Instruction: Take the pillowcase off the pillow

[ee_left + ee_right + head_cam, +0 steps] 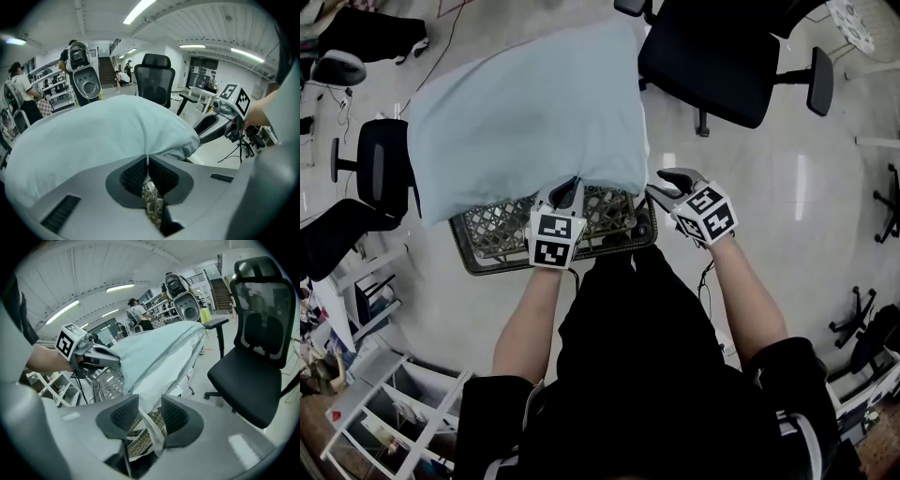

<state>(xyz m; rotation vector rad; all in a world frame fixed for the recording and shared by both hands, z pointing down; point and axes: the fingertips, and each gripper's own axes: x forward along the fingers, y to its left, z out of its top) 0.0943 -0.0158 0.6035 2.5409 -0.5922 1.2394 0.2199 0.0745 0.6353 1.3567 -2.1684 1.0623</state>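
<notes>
Pillowcase (487, 150), pale blue, on the pillow (544, 94) — the pair lies at eleven o'clock from the head view's centre, its near edge overhanging a woven basket (492, 242). Left gripper (566, 193), at six o'clock of the pillow: jaws all but together, seemingly nipping the fabric's near edge. Right gripper (662, 186), at the pillow's four o'clock corner: jaws partly apart, with a pale strip of fabric (152, 427) hanging between the pads, not pressed. Office chair (712, 56) at one o'clock, well apart. For this step we would seat the right jaws on the case's hem alone — not the pillow within — before closing. We cannot tell whether the strip is hem or pillow. We would then draw both grips evenly toward six o'clock, so the pillow slides out rather than bunching.
</notes>
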